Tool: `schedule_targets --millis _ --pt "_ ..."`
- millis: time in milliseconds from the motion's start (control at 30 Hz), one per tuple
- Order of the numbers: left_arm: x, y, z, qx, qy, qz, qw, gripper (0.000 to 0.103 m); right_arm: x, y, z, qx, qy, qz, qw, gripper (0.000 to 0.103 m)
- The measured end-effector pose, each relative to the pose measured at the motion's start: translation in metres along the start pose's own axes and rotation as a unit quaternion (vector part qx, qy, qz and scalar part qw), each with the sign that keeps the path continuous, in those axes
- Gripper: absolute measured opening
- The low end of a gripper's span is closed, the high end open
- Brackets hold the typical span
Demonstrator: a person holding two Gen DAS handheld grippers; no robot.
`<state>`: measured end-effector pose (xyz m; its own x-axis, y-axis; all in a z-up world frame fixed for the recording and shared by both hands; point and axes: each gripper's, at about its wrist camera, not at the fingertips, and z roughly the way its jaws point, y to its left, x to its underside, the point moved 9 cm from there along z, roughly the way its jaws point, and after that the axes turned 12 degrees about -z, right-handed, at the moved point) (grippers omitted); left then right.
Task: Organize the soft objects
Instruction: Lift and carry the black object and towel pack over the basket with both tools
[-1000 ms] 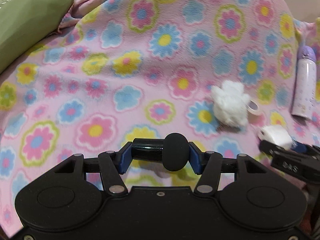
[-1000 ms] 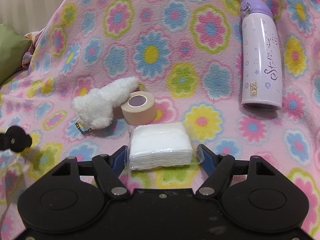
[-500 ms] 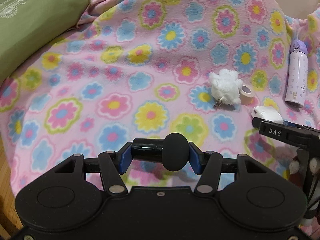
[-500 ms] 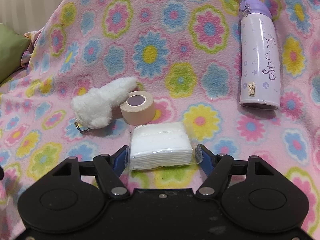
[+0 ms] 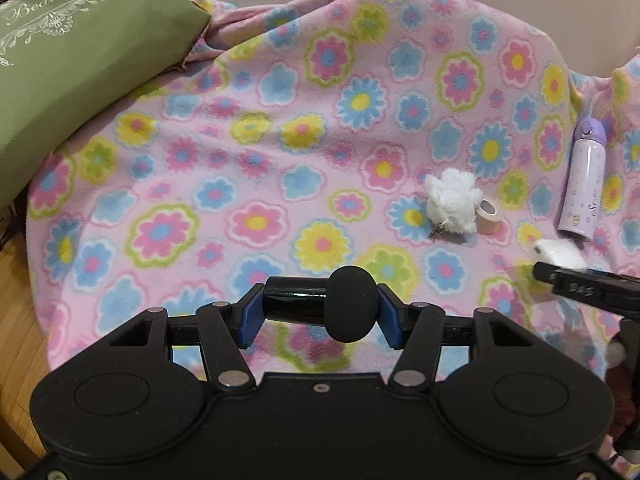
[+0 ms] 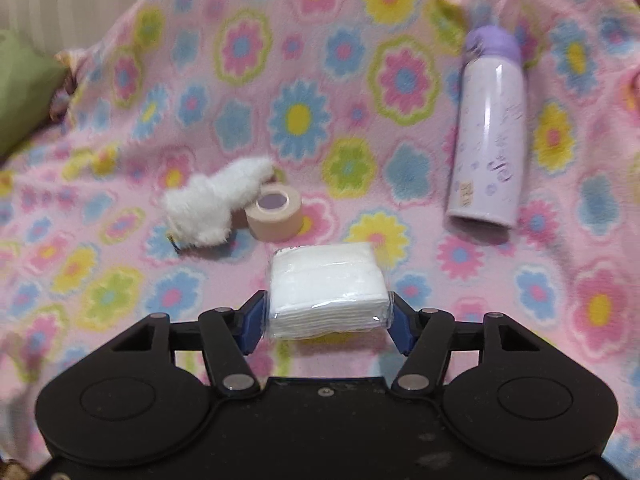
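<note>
Two hand-held grippers hang above a pink fleece blanket [image 5: 256,128] printed with blue, yellow and pink flowers. Nearest in the left wrist view, the left gripper [image 5: 320,310] is clenched on a glossy black cylinder with a round black foam head [image 5: 316,302], which lies crosswise between the blue pads. In the right wrist view, the right gripper [image 6: 330,312] has its jaws closing on a square white pack of cotton pads in clear wrap [image 6: 328,290]; the blue pads press on both of its sides and it sits clear of the blanket. Just beyond the pack, a beige roll of tape [image 6: 274,216] lies on the blanket, touching a fluffy white plush toy [image 6: 214,208] on its left, with a small dark chain at the toy's near end. Farther right, well apart from these, a lilac metal bottle with a purple cap [image 6: 490,128] lies on its side. At the far left edge, an olive-green cushion with white script [image 5: 68,48] rests against the blanket.
</note>
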<state>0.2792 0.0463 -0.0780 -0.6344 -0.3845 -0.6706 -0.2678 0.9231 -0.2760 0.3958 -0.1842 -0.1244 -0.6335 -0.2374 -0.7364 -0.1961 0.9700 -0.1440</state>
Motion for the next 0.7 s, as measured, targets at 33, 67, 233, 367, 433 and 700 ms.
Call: schedule_targets --millis 33,67,233,367,433,700 --pt "0.000 0.000 -0.002 0.001 0.000 -0.001 1.0000 0.055 -0.001 -0.001 -0.008 0.001 -0.004 0.004 1.000 0.061" --pt "0.001 -0.001 -0.005 0.003 0.001 -0.001 1.0000 0.055 -0.003 -0.002 -0.018 0.003 -0.009 0.007 1.000 0.060" --pt "0.003 -0.004 -0.021 0.014 0.003 0.002 0.9999 0.055 -0.007 -0.003 -0.066 -0.007 -0.043 0.025 0.999 0.060" --pt "0.009 -0.006 -0.040 0.027 0.003 0.004 0.9996 0.055 0.004 0.000 -0.107 -0.029 -0.064 0.057 0.996 0.060" --pt "0.014 -0.007 -0.050 0.032 0.002 0.007 0.9995 0.055 0.012 0.002 -0.124 -0.039 -0.070 0.069 0.994 0.060" --pt "0.041 -0.016 -0.093 0.056 0.005 0.025 0.9981 0.055 0.049 0.033 -0.197 -0.050 -0.085 0.078 0.992 0.060"
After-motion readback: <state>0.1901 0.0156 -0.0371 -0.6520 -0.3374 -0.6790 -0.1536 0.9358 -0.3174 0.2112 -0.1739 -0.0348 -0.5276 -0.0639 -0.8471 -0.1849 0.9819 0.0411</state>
